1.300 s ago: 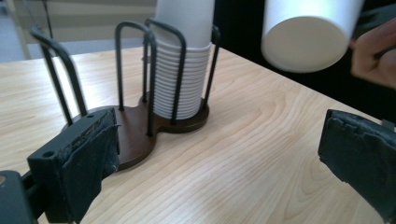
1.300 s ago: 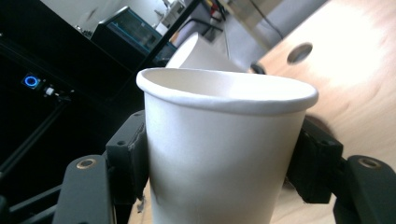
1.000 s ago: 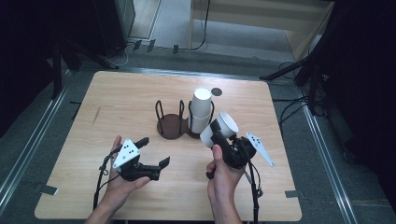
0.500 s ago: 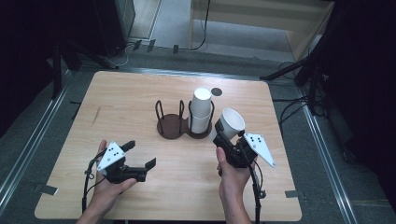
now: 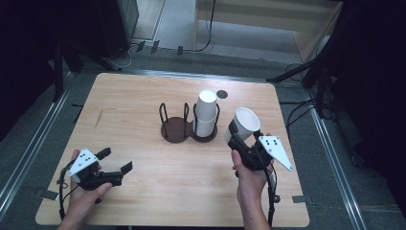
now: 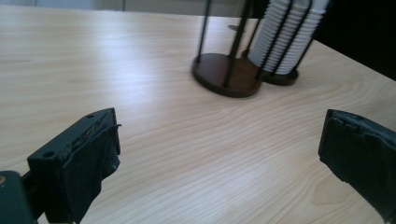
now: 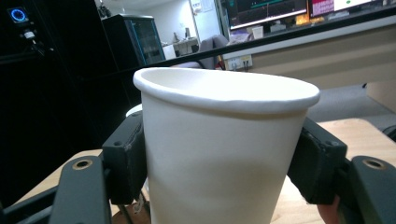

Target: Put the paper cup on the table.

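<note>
Gripping a white paper cup (image 5: 244, 123), the right hand-held gripper (image 5: 238, 135) has it pinched across the body, mouth up and tipped a little away from the person, lifted clear of the surface (image 5: 143, 100). The right gripper view shows both black pads pressed against the cup's (image 7: 219, 144) sides just under the rim, a hold low enough, I'd say, to avoid crushing the lip while keeping the cup steady.

Just beside it, toward the middle of the surface, stands a dark two-ring cup holder (image 5: 184, 125). Its right ring carries a tall stack of white cups (image 5: 206, 115), wire posts keeping the stack upright; the left ring (image 5: 174, 132) is empty. That looks like the reason for the grip: one cup apart from the stack, probably bound for that free ring, though that is only my reading.

Over on the near left, the left hand-held gripper (image 5: 116, 160) rests low over the surface, well apart from the holder, jaws spread wide with nothing between them. The left gripper view confirms it: bare wood between the two pads (image 6: 95, 158), holder (image 6: 229, 79) and stack (image 6: 287, 37) beyond.
</note>
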